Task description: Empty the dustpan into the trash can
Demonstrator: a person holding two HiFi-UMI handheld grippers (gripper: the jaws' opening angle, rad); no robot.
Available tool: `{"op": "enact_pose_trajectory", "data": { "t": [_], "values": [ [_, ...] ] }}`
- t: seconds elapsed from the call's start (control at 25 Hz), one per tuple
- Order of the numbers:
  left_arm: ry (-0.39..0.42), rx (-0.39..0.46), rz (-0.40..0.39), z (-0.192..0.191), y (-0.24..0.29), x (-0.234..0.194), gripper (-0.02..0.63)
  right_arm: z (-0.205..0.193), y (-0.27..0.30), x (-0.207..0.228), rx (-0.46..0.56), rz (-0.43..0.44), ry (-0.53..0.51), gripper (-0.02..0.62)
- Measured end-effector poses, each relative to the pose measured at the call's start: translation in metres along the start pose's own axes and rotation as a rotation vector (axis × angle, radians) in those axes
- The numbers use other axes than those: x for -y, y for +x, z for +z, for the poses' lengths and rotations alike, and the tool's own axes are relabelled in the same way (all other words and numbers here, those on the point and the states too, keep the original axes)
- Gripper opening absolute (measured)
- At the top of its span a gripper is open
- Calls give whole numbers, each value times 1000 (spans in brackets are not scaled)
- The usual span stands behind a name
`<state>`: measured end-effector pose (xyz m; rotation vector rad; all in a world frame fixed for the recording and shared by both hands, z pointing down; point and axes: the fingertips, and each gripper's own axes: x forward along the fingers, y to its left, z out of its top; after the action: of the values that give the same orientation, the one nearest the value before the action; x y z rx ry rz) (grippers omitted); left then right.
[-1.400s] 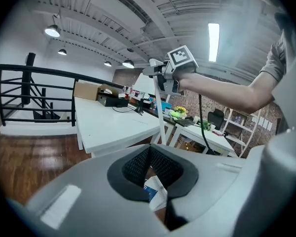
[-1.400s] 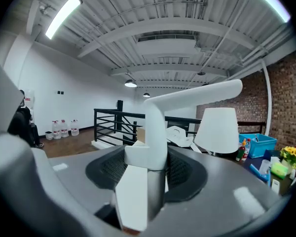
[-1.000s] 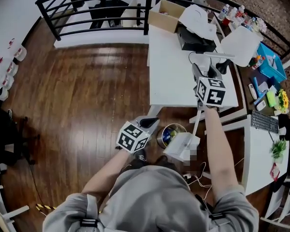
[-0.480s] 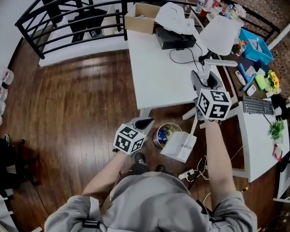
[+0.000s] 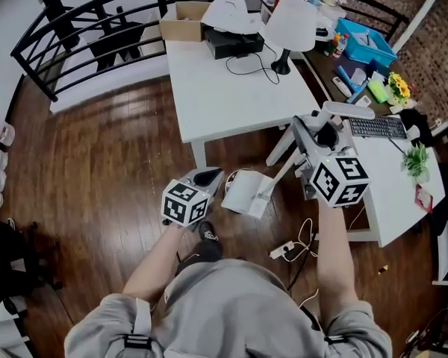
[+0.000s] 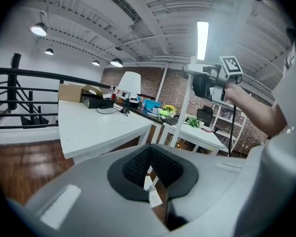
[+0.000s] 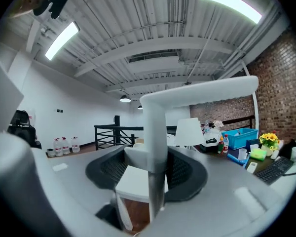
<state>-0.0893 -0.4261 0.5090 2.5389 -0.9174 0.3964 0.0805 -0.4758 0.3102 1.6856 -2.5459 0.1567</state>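
The left gripper (image 5: 209, 177), jaws clenched on nothing, hovers by the table leg (image 5: 201, 154). At its 3 o'clock, the dustpan (image 5: 243, 192) has swung over from beside the trash can. The can no longer shows and is probably beneath the pan. At the pan's 2 o'clock, the right gripper (image 5: 312, 134) clamps the handle (image 7: 155, 132), so tipping seems next.

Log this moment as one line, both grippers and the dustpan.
right gripper: shut on dustpan handle | dustpan: over wood floor, near white table | left gripper: shut, empty | trash can: not visible
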Motion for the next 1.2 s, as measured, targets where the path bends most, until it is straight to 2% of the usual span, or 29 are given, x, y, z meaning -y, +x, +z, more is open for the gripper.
{"op": "enact_pose_trajectory", "data": {
  "t": [0.16, 0.32, 0.48, 0.6, 0.76, 0.92, 1.2],
  "values": [
    [22, 30, 76, -11, -26, 40, 5, -1, -59, -19, 43, 80, 20, 207],
    [35, 59, 145, -14, -62, 60, 5, 18, -85, -49, 112, 161, 34, 207],
    [20, 71, 196, -24, -99, 64, 5, 26, -97, -91, 129, 246, 58, 207],
    [7, 95, 212, -27, -121, 59, 5, 17, -99, -128, 113, 306, 65, 207],
    [-13, 99, 212, -39, -146, 51, 5, -17, -88, -170, 45, 332, 66, 207],
    [-52, 90, 217, -60, -173, 36, 5, -63, -75, -200, -22, 314, 65, 207],
    [-149, 36, 211, -108, -194, 22, 5, -185, -61, -223, -176, 244, 94, 207]
  ]
}}
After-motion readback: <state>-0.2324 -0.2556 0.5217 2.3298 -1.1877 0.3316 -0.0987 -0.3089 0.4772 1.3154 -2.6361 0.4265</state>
